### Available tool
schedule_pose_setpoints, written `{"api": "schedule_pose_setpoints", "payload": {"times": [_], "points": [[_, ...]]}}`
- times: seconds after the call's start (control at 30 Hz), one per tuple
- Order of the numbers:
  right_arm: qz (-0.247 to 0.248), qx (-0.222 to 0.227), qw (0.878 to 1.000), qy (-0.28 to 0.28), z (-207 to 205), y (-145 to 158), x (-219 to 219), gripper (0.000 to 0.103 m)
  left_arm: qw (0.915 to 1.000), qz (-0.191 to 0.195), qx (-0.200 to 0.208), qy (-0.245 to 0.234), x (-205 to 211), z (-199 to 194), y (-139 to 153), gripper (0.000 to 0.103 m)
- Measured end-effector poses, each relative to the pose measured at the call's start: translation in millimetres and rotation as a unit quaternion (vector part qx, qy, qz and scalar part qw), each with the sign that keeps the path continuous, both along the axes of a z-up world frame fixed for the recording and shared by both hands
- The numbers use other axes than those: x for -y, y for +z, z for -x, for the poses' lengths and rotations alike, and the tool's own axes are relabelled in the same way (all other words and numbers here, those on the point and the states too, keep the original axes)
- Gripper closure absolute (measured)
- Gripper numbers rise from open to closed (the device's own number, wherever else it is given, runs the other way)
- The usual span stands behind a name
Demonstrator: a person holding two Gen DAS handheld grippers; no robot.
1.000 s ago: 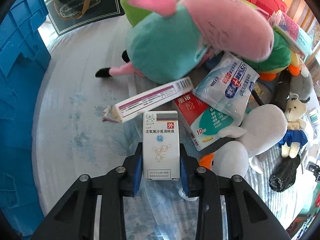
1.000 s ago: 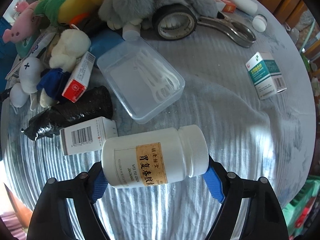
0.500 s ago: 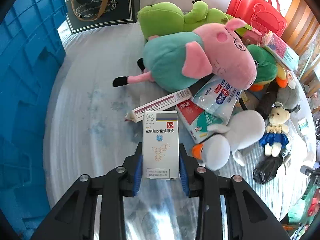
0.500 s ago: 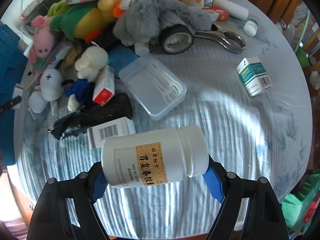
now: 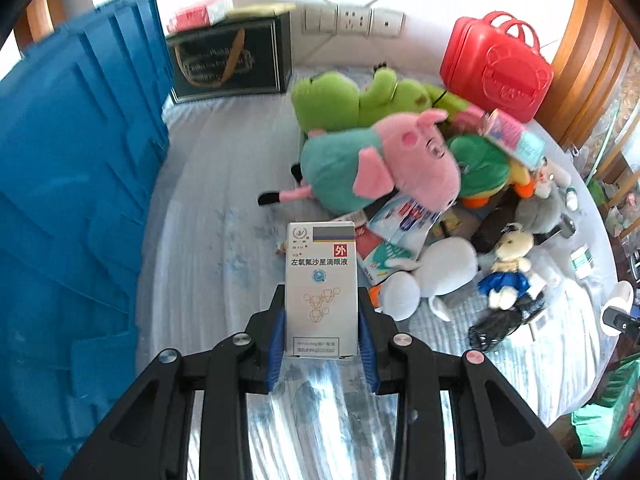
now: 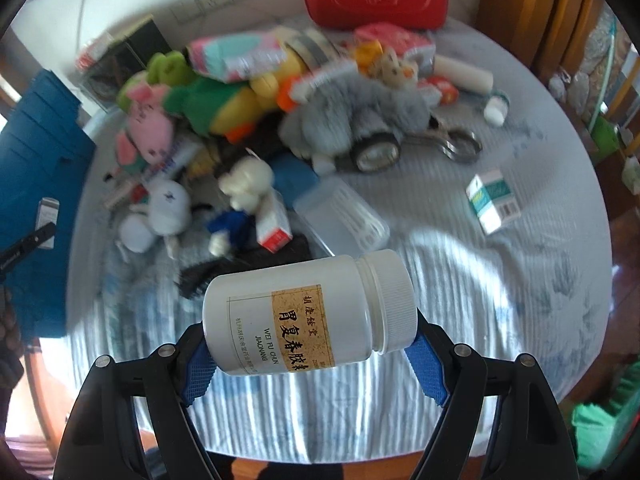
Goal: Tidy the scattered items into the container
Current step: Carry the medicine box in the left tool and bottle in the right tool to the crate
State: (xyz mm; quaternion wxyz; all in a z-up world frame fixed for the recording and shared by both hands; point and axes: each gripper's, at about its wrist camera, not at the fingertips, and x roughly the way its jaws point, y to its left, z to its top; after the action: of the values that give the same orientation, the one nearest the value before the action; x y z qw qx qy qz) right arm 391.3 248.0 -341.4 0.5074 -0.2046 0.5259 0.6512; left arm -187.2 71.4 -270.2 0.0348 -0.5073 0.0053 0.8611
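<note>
I'm holding a white box (image 5: 321, 288) in the left claw (image 5: 321, 332) and a pill bottle (image 6: 308, 312) endwise in the right claw (image 6: 310, 354). That round bottle is sitting tilted between the pads, so it's risking a slip before the blue crate (image 5: 76, 184) at far left.

toy pile (image 6: 256, 92) blurred; blue container (image 5: 72, 184) cut off.

A row of wall sockets (image 5: 352, 20) sits at the top centre; wooden chair slats (image 5: 600, 80) fill the upper right edge.

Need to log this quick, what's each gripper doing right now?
Left gripper: closed on the white medicine box.
Right gripper: closed on the white pill bottle, held sideways.
</note>
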Motion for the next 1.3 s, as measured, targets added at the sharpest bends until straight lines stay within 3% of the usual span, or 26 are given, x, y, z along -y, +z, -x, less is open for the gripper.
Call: {"api": "schedule_pose_setpoints", "payload": {"times": [0.23, 0.57, 1.0, 1.3], "points": [[-0.047, -0.017, 0.999, -0.001, -4.4, 51.3, 2.9, 0.022, 0.9993, -0.007, -0.037, -0.001, -16.1, -17.3, 60.1, 0.072], [-0.114, -0.025, 0.993, 0.000, 5.9, 143.1, 13.8, 0.022, 0.9982, -0.011, -0.060, -0.001, -17.6, -20.6, 126.5, 0.072], [-0.145, -0.008, 0.989, -0.002, 56.1, 222.1, 20.0, 0.022, 0.9947, -0.047, -0.086, -0.029, 30.3, -24.1, 180.4, 0.072], [-0.172, -0.003, 0.985, 0.015, 110.4, 275.0, 17.9, 0.022, 0.9919, -0.044, -0.117, -0.021, 83.3, -31.5, 210.8, 0.072]]}}
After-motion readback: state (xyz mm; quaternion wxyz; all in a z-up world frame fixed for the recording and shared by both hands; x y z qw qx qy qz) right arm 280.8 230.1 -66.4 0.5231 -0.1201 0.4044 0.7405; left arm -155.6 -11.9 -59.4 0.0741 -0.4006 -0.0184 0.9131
